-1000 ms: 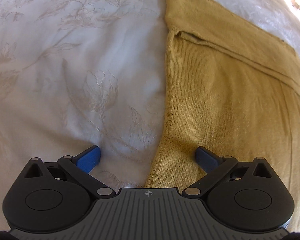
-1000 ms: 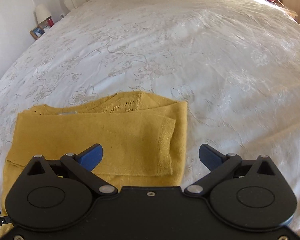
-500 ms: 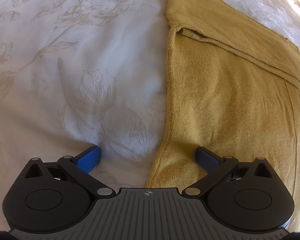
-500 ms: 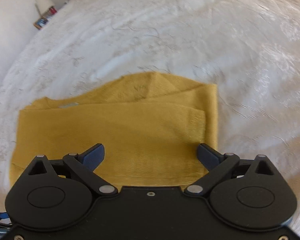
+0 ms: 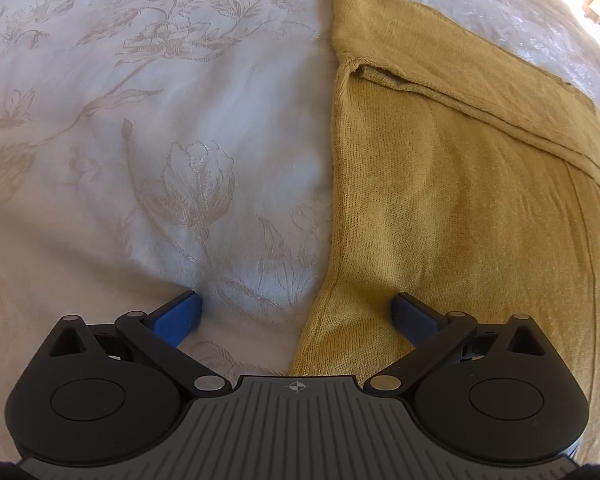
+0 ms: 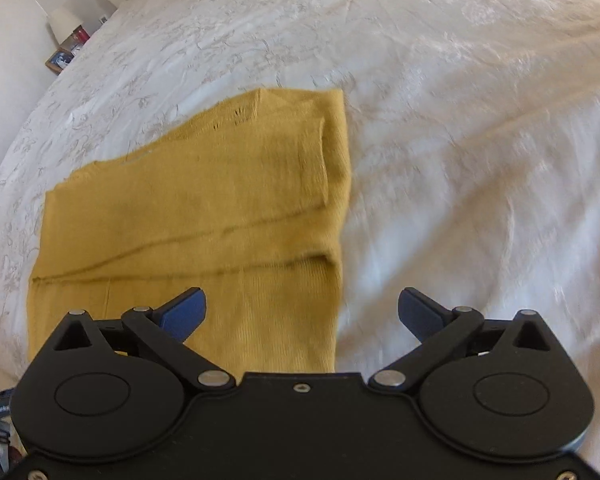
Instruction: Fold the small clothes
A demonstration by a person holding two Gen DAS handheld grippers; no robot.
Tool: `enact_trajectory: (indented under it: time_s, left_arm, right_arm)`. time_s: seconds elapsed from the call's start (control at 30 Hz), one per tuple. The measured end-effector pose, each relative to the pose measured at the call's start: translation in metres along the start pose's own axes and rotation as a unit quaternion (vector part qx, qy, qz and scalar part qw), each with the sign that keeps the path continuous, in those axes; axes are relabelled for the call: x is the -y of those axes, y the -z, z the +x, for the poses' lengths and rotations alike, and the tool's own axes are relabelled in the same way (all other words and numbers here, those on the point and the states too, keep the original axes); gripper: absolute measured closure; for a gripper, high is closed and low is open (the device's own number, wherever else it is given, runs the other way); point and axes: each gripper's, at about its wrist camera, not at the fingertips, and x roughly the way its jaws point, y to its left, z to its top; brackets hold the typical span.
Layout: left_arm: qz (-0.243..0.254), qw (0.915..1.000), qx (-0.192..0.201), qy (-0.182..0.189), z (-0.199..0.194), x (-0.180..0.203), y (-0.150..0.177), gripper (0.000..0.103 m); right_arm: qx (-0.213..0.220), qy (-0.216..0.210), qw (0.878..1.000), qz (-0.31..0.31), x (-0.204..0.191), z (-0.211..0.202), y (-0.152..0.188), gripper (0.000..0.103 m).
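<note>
White floral bedspread (image 5: pixel 180 140) bears a folded mustard knit sweater (image 6: pixel 204 208); both grippers spread wide.

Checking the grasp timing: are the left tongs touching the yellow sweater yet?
Cannot tell. In the left wrist view the open left tongs straddle the yellow sweater edge, one finger over the bedspread, but their height above the fabric is unclear.

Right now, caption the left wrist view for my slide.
Open left gripper straddles the mustard sweater edge on the floral bedspread.
</note>
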Motion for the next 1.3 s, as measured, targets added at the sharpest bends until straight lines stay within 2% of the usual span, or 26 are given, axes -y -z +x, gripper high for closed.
enact_trajectory:
  time_s: [0.17, 0.3, 0.43, 0.53, 0.7, 0.83, 1.03, 1.3]
  left_arm:
    - [-0.001, 0.9998, -0.018, -0.003, 0.000, 0.001, -0.006, 0.000]
    - [0.001, 0.9995, -0.031, 0.001, -0.004, 0.000, -0.009, 0.000]
    - [0.005, 0.9998, -0.021, -0.004, -0.019, 0.000, 0.007, 0.001]
    - [0.001, 0.9998, -0.019, -0.004, -0.033, -0.002, 0.031, 0.001]
    - [0.015, 0.9995, -0.024, -0.011, -0.052, -0.005, 0.074, 0.000]
    - [0.020, 0.9994, -0.024, -0.011, -0.061, -0.008, 0.097, 0.000]
    - [0.003, 0.9998, -0.022, 0.001, -0.065, -0.016, 0.112, 0.000]
    - [0.024, 0.9995, -0.008, 0.019, -0.070, -0.024, 0.123, 0.000]
  right_arm:
    - [-0.040, 0.012, 0.999, -0.006, 0.003, -0.017, 0.053, 0.001]
    - [-0.052, 0.009, 0.998, -0.017, 0.001, -0.028, 0.083, 0.001]
    - [-0.058, 0.006, 0.998, -0.008, 0.006, -0.035, 0.107, 0.001]
    - [-0.064, 0.003, 0.998, -0.003, 0.010, -0.038, 0.123, 0.001]
    - [-0.074, -0.004, 0.997, -0.033, 0.006, -0.039, 0.144, 0.000]
    - [-0.073, -0.009, 0.996, -0.051, 0.003, -0.040, 0.152, 0.000]
    - [-0.067, -0.013, 0.997, -0.043, 0.003, -0.045, 0.165, 0.000]
    - [-0.062, 0.000, 0.998, -0.029, 0.000, -0.053, 0.194, 0.000]
